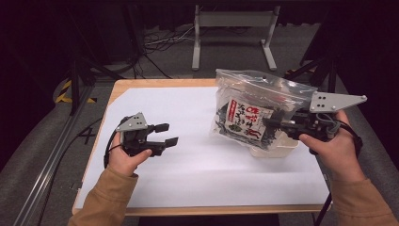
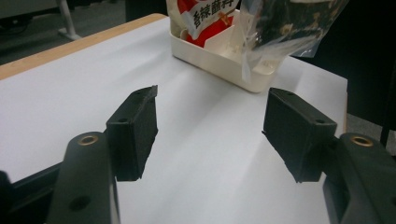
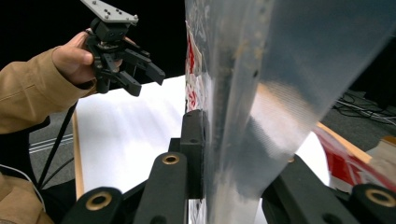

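Zip bag [image 1: 256, 101] clamped in the right gripper [image 1: 277, 123], lifted over a white tray [image 1: 277, 149].
Its jaws pinch the clear plastic, with a red-and-white snack packet [image 1: 244, 117] showing inside the bag, above the paper-covered worktop [image 1: 188, 174]. The left gripper [image 1: 167, 133] hovers well apart to the left, jaws apart and holding nothing, pointed toward the tray.
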`<state>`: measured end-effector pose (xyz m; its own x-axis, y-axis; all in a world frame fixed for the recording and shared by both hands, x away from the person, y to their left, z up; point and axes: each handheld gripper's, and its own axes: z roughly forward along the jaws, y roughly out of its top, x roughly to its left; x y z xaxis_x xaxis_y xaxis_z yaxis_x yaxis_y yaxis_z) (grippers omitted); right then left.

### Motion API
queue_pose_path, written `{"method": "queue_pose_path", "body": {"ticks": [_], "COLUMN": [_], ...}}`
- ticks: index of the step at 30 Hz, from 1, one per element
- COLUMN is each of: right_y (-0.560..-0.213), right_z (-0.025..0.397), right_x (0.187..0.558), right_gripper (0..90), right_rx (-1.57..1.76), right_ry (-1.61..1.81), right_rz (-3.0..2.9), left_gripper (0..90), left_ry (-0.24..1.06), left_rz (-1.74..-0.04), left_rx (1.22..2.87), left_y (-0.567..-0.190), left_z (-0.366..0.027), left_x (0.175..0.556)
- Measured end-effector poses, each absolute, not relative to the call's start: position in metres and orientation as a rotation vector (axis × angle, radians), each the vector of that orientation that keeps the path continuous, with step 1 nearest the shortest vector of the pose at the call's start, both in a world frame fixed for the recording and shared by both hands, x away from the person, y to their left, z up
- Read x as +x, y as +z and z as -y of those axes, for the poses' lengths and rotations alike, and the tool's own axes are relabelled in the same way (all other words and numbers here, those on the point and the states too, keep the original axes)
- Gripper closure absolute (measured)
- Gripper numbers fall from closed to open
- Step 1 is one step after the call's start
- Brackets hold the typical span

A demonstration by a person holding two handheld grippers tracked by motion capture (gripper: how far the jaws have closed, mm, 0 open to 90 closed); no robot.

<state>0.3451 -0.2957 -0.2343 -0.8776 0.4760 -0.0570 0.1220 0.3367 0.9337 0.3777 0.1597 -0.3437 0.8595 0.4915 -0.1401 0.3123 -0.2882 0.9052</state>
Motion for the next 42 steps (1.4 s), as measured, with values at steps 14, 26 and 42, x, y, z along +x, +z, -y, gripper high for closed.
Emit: {"method": "queue_pose_path", "body": {"ticks": [14, 26, 42], "right_y": [-0.224, -0.225, -0.237], "right_z": [0.312, 0.329, 0.351], "right_x": [0.357, 0.370, 0.382], "right_gripper": [76.3, 76.3, 76.2], "right_rx": [0.544, 0.584, 0.675], "right_ry": [1.494, 1.429, 1.351], "right_rz": [-2.248, -2.219, -2.208], "left_gripper": [30.6, 28.0, 26.7], "left_ry": [0.219, 0.235, 0.227], "left_rz": [-0.660, -0.707, -0.727], "left_rx": [1.906, 1.906, 1.916], "left_y": [-0.346, -0.347, -0.349], "left_z": [-0.176, -0.190, -0.192], "left_x": [0.379, 0.377, 0.379]}}
